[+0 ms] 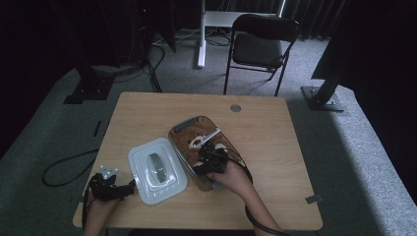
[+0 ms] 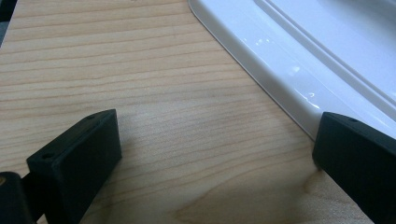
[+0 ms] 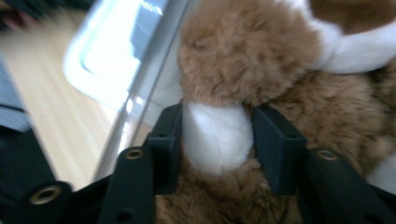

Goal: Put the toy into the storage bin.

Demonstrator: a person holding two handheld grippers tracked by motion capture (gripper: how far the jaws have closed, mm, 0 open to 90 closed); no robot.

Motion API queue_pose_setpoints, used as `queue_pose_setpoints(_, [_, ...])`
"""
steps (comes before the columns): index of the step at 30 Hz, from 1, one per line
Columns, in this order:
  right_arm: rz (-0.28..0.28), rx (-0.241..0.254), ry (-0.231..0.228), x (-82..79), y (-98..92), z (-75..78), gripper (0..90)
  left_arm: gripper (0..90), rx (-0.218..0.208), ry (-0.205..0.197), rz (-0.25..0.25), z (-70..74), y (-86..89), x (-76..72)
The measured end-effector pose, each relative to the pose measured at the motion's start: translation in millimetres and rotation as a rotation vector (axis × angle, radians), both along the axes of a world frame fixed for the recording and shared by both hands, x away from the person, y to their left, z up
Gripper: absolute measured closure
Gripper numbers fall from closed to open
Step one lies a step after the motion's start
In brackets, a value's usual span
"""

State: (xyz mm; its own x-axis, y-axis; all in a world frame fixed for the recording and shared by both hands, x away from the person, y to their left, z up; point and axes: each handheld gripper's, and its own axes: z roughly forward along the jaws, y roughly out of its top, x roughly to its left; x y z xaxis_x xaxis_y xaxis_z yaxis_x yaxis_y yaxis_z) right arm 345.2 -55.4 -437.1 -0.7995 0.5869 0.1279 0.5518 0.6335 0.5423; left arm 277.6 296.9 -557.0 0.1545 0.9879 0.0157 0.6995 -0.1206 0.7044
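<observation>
Right claw gripping plush toy inside clear bin — left claw idling by lid.

Right claw (image 3: 217, 140) is clamping a white patch of the brown plush toy (image 3: 261, 56), which is sitting in the clear bin (image 1: 184, 129) mid-worktop (image 1: 265, 123). Left claw (image 2: 215, 154) is resting apart, empty, just beside the white lid (image 1: 156, 169). Judging the step as a lift: raise straight up, clearing the bin wall — thin fur pinch may be slipping. No readable labels or writing.
</observation>
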Motion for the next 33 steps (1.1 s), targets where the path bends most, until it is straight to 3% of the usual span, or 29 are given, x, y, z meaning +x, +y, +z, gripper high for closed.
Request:
queue_pose_setpoints(1, [0.000, 0.000, 0.000, 0.0, 0.0, 0.0, 50.5, 1.8, 0.000, 0.000, 0.000, 0.0, 0.0, 0.0])
queue_pose_setpoints(2, [-0.003, 0.052, -0.003, -0.9, -8.9, 7.6, 47.9, 1.8, 0.000, 0.000, 0.000, 0.0, 0.0, 0.0])
queue_pose_setpoints(3, [-0.003, 0.052, -0.003, -0.9, -8.9, 7.6, 47.9, 1.8, 0.000, 0.000, 0.000, 0.0, 0.0, 0.0])
queue_pose_setpoints(4, [-0.023, 0.075, -0.040, -1.5, -18.8, 16.5, 46.2, 1.8, 0.000, 0.000, 0.000, 0.0, 0.0, 0.0])
queue_pose_setpoints(5, [-0.023, 0.075, -0.040, -1.5, -18.8, 16.5, 46.2, 1.7, 0.000, 0.000, 0.000, 0.0, 0.0, 0.0])
queue_pose_setpoints(6, [-0.059, 0.106, -0.059, 0.7, -30.4, 25.2, 45.1, 1.8, 0.000, 0.000, -0.001, 0.0, 0.0, 0.0])
queue_pose_setpoints(7, [-0.059, 0.106, -0.059, 0.7, -30.4, 25.2, 45.1, 1.8, 0.000, 0.000, 0.000, 0.0, 0.0, 0.0])
queue_pose_setpoints(8, [-0.096, 0.122, -0.070, 5.0, -42.0, 30.6, 45.1, 1.7, 0.000, 0.000, 0.000, 0.0, 0.0, 0.0])
queue_pose_setpoints(11, [-0.125, 0.124, -0.063, 10.8, -50.8, 31.3, 44.7, 1.8, 0.000, 0.000, 0.000, 0.0, 0.0, 0.0])
queue_pose_setpoints(15, [-0.159, 0.146, -0.016, 22.0, -58.6, 28.5, 41.8, 1.8, 0.001, 0.000, 0.000, 0.1, 0.0, 0.0])
queue_pose_setpoints(23, [-0.189, 0.146, -0.052, 30.9, -50.0, 30.2, 41.6, 1.8, 0.001, 0.000, -0.001, 0.0, 0.1, 0.0])
queue_pose_setpoints(31, [-0.213, 0.156, -0.071, 31.1, -58.9, 38.1, 43.9, 1.8, 0.000, 0.000, 0.000, 0.0, 0.0, 0.0])
queue_pose_setpoints(33, [-0.212, 0.117, -0.091, 25.1, -67.2, 38.5, 49.1, 1.8, 0.000, 0.001, 0.000, 0.1, 0.0, 0.0])
